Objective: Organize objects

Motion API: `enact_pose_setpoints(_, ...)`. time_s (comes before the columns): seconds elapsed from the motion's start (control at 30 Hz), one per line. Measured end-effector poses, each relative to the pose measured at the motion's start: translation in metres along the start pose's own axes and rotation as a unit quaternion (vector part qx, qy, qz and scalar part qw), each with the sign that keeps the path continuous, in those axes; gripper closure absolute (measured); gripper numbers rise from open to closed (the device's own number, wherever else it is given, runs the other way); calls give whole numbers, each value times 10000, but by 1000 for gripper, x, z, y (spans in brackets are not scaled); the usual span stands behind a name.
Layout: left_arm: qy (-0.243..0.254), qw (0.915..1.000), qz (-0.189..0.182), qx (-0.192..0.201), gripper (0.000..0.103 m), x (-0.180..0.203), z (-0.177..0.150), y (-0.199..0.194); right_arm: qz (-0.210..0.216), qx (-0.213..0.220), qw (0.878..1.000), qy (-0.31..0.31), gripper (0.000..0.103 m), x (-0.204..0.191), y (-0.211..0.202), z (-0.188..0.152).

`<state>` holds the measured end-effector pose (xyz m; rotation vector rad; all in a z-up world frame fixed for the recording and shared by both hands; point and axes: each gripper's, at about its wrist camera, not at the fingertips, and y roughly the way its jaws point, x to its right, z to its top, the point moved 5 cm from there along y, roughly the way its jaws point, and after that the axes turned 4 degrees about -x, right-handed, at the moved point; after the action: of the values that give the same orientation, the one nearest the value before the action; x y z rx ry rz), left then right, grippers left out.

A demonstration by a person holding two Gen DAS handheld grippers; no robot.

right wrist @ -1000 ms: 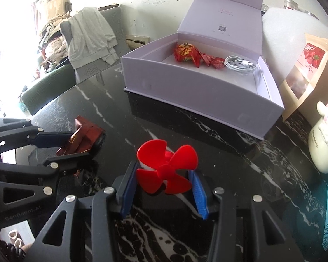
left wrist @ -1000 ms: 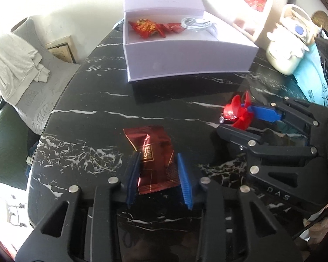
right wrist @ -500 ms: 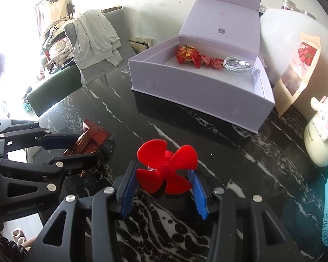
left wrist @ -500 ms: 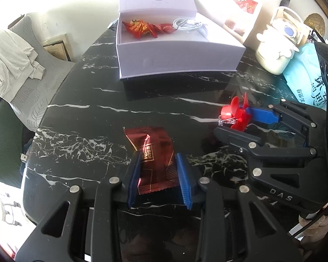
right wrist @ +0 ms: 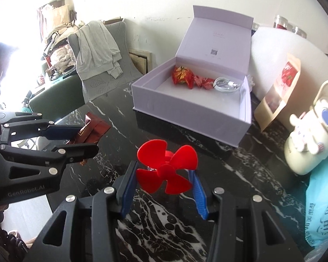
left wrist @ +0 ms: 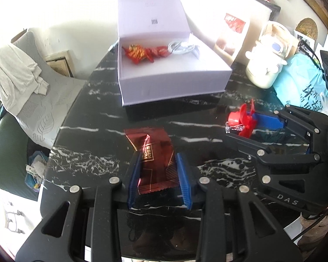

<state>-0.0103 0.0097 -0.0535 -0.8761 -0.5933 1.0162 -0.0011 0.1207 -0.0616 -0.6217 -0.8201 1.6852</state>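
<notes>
L wrist view: left tongs (left wrist: 159, 174) clamped on a dark red foil snack packet w/ gold print (left wrist: 156, 159), blue pads touching both long edges. Packet's long axis runs along the fingers, far end toward 12 o'clock, near crimped end between the pads. It sits over the black white-veined marble table (left wrist: 94, 135); whether it touches the table can't be told. At 3 o'clock the right tongs (left wrist: 251, 124) come in from the side, holding a small red plastic four-blade fan (left wrist: 242, 120), seen edge-on here, w/ a clear bit at its base.

R wrist view shows what that one doesn't: the fan (right wrist: 166, 172) face-on, four blades spread, hub toward the camera, so its axis runs roughly along the fingers. Right tongs (right wrist: 164, 174) closed on it from both sides behind the blades; contact spot mostly hidden by the blades. Left tongs (right wrist: 76, 139) at 9 o'clock, packet (right wrist: 94, 131) tilted, far end raised toward 1 o'clock.

Both views: open pale lilac cardboard box w/ upright hinged lid (left wrist: 175, 83) (right wrist: 185, 109) at 12 o'clock, well apart from both tongs. Inside, along the back wall: red-orange wrapped sweets (left wrist: 146, 51) (right wrist: 190, 78) and a coiled white cable (left wrist: 181, 47) (right wrist: 226, 85).

R view also gives more of the cream cartoon-figure jug (right wrist: 310, 139) at 3 o'clock and the grey chair draped w/ pale clothing (right wrist: 98, 52) at 10 o'clock.
</notes>
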Motion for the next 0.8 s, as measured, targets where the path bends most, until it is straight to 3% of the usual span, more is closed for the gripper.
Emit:
enact_pose_setpoints(0.5,394,9984,-126,390,73,21,33,-29,-201,332,9992,35,56,17,-47,16)
enact_pose_setpoints(0.8,349,9985,-273,318,74,25,39,-16,-142,204,9995,199,56,27,-34,14)
